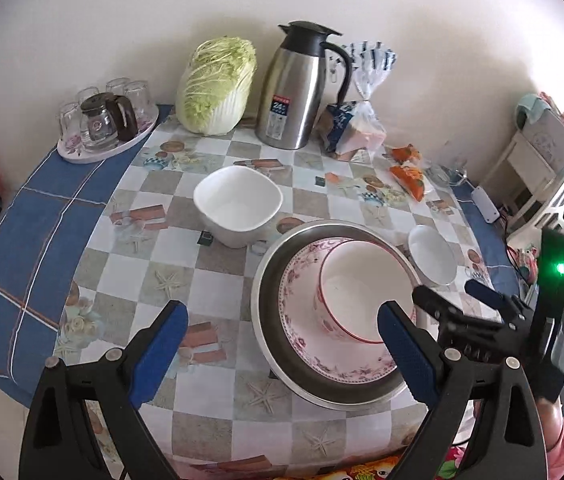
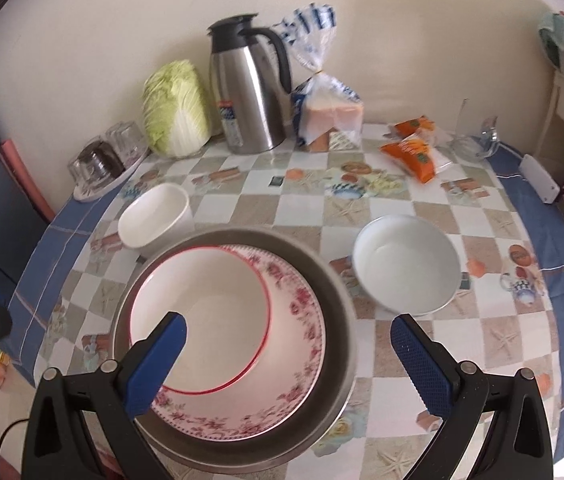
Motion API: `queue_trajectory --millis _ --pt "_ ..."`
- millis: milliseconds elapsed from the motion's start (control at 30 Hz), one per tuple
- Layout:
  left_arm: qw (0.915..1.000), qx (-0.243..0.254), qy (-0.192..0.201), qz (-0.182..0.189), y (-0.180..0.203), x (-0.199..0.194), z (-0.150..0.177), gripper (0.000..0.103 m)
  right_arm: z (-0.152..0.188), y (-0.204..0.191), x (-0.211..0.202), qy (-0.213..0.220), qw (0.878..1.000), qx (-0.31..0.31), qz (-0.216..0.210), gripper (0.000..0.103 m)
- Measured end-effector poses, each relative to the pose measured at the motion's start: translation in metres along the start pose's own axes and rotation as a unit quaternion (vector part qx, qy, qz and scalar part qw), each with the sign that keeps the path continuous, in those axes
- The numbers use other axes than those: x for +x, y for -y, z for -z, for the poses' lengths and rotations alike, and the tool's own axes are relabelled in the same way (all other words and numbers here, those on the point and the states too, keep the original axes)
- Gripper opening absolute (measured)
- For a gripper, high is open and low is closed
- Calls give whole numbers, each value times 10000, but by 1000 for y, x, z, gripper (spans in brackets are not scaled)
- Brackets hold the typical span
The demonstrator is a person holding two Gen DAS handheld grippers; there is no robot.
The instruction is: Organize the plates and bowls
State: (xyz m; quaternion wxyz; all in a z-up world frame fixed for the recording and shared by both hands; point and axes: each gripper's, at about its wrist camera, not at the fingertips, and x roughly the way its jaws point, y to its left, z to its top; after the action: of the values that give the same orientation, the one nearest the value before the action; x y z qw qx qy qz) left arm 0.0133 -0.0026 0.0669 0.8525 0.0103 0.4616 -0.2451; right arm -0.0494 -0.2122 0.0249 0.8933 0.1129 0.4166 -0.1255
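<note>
In the steel basin [image 2: 338, 280], red-rimmed bowl [image 2: 202, 320] on floral plate [image 2: 294, 360]

The steel thermos jug [image 1: 296, 88] carries a label reading "24"; other print is illegible.

Both hand-held grippers [image 1: 282, 336] [image 2: 288, 340] wide apart

Dishes partly stacked on the tabletop

A red-rimmed bowl [image 2: 202, 320] sat tilted on a pink floral plate [image 2: 302, 344] inside a steel basin [image 2: 338, 320] at lower centre of the frame; a square white bowl [image 2: 154, 216] stood upright at upper left, a round white bowl [image 2: 406, 268] at right.
</note>
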Motion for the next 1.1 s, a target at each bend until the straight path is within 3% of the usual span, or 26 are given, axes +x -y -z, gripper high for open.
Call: queue_trajectory --millis 400,700,1100 --pt "9997 -104 130 -178 -1 -3 -2 96 0 6 -4 88 9999 110 89 103" --pt "9991 -249 332 -34 -14 -13 -1 96 1 2 0 13 9999 53 85 103" --pt "9990 -353 266 -32 -22 -12 -5 96 2 -3 -2 32 9999 -16 119 103"
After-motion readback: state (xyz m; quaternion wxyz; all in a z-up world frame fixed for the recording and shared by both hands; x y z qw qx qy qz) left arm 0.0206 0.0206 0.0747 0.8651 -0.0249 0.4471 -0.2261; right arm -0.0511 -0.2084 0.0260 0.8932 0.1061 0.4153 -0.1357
